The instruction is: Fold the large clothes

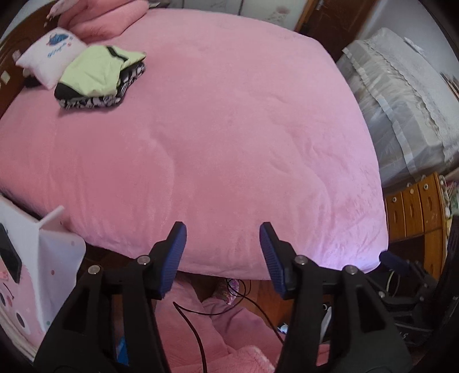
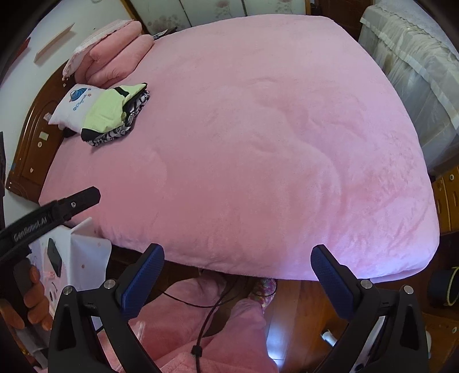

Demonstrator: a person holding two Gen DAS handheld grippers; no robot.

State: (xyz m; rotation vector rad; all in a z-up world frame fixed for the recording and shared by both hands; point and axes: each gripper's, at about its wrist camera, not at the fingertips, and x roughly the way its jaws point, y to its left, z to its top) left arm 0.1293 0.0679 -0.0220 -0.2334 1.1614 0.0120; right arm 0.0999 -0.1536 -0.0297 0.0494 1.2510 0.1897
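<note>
I've got both grippers held over the near edge of the bed, nothing in either. Left gripper (image 1: 222, 229) has its blue pads apart, empty; right gripper (image 2: 238, 252) is spread wider, also empty. From the right wrist view I can see the left gripper's black body at the left edge with the hand (image 2: 31, 304) on its grip. Surface is a wide pink plush blanket (image 1: 229, 129) covering the whole bed, mostly smooth with a few shallow creases. The folded clothes (image 1: 97, 77) sit in a stack at the far left, up by the headboard: pale green piece on top, black-and-white patterned one under it. The stack touches a white cushion (image 1: 48, 54) with a blue print; pink pillows (image 1: 103, 20) lie just behind. Dark wooden headboard (image 2: 31, 137) along the left. On the right, well apart from the stack, there's furniture under a white lace-edged cover (image 1: 401, 94) and a wooden drawer unit (image 1: 416, 206). White stand (image 1: 54, 246) near left, black cable (image 2: 206, 315) and wood floor (image 2: 289, 315) below the bed edge.
</note>
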